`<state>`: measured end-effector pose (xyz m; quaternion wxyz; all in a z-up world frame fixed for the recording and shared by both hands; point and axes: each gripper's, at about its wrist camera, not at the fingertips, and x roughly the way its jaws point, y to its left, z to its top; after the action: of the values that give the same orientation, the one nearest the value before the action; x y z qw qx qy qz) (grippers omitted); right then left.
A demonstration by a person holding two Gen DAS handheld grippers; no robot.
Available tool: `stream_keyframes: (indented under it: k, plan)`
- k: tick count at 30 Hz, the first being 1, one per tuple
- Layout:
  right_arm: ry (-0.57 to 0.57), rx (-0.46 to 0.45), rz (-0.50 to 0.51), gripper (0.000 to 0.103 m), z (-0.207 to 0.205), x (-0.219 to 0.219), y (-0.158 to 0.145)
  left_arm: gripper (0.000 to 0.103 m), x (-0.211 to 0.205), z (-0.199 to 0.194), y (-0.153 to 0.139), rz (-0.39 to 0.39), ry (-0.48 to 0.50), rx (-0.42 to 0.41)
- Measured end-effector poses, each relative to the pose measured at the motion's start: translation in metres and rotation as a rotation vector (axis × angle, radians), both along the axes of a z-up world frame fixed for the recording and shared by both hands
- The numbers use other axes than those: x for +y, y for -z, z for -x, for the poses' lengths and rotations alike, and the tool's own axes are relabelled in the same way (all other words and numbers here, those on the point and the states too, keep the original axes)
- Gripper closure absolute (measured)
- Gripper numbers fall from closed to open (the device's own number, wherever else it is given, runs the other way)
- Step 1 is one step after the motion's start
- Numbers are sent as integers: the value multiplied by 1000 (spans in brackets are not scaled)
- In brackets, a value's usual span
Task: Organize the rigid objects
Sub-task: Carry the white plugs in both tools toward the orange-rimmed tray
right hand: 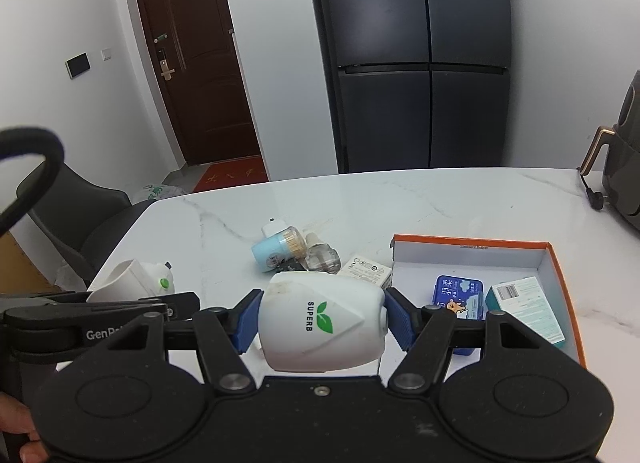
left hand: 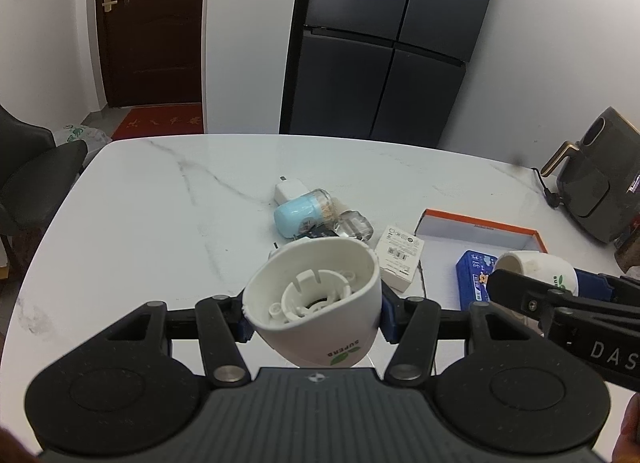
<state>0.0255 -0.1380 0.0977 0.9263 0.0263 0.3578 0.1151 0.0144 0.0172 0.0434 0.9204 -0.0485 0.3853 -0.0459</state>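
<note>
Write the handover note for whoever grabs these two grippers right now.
Left gripper: shut on a white SUPERB shell, open end toward the camera.
Right gripper: shut on a second white SUPERB shell, held above the table beside the orange-rimmed box.
Done: blue pack and teal carton lie in the box.
Left: both shells, plus the blue-capped bottle, clear bottle, white adapter and small white carton on the marble table.
</note>
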Motion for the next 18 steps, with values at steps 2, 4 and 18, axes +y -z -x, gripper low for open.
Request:
stream_keyframes:
  k: [2, 4, 18]
  plan:
    - [2, 0, 2, 25, 0, -2, 0, 46, -2, 0, 0, 3, 3, 0]
    - [6, 1, 2, 25, 0, -3, 0, 47, -4, 1, 0, 4, 7, -1]
    - [34, 12, -7, 25, 3, -18, 3, 46, -22, 3, 3, 0, 35, 9]
